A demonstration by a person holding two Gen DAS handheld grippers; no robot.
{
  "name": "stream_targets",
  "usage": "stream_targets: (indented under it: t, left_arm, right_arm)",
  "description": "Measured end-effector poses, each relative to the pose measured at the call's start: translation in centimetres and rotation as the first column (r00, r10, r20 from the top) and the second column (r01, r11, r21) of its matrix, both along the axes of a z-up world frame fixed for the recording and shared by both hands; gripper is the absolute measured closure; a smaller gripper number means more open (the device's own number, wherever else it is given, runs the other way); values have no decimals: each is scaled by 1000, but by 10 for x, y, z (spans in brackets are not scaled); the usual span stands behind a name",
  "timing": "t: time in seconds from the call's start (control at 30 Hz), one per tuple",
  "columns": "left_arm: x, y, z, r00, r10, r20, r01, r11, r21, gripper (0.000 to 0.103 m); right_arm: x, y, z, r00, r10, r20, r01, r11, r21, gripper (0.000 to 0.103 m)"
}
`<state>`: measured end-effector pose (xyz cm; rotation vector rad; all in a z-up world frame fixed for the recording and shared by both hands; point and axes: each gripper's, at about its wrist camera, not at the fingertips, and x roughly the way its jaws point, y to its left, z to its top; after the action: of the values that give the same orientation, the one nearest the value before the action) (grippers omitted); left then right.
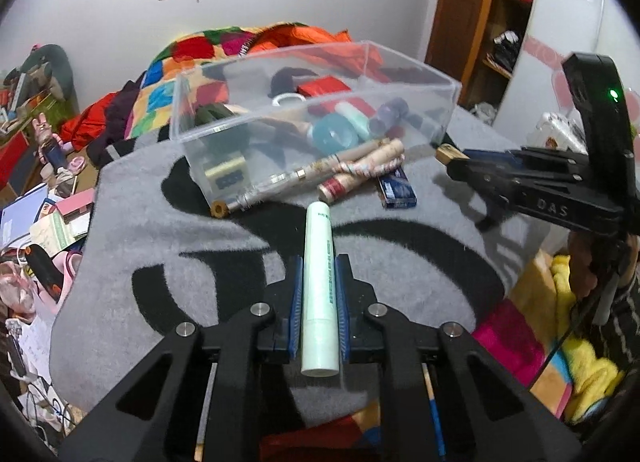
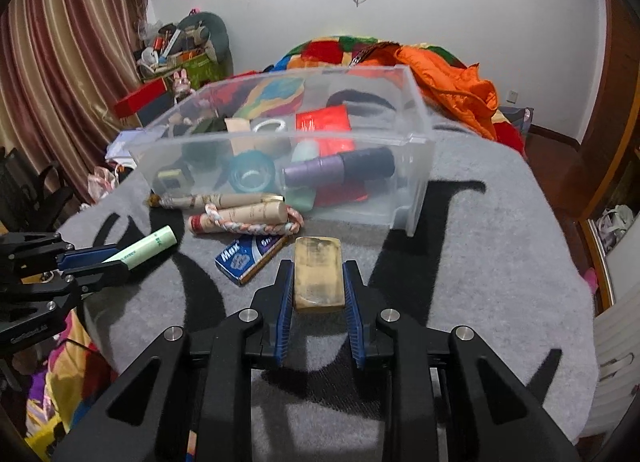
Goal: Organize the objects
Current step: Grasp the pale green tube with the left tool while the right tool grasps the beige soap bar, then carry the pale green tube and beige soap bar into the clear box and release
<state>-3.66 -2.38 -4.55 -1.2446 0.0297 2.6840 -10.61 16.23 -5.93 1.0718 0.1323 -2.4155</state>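
A: What's each gripper doing?
B: The left gripper point(image 1: 318, 294) is clamped on a pale green tube point(image 1: 319, 290); the right gripper point(image 2: 318, 290) squeezes a tan block point(image 2: 318, 274).
A: And the bin?
B: The clear bin point(image 2: 416, 166) (already cluttered) sits just beyond both, on the grey blanket point(image 2: 480, 262).

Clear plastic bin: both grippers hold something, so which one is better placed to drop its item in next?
Probably the right gripper. Its tan rectangular block sits just short of the clear plastic bin, with only bare grey blanket between. The left gripper, holding the pale green tube, is farther back, behind the wooden sticks.
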Motion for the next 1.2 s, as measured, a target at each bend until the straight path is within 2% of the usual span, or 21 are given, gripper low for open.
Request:
stream_targets:
  t: [0.37,0.67,0.97,1.2]
  left_arm:
    - [-4,-1,38,993,40,-115,-32,997,70,88]
    - [-17,-14,62,981,89,-170,-68,990,124,88]
    - [-45,-18,72,980,99,-173,-78,989,122,88]
    - [-75,-29,63,984,124,-130,-104,983,149,88]
  right_arm:
    - [4,0,35,997,3,-75,-6,999,-41,81]
    - [-4,-7,58,991,14,-129,-20,999,-46,81]
    - [-22,-22,66,987,26,-159,-33,999,-37,81]
    - [-49,-34,55,992,21,-126,-24,999,-24,81]
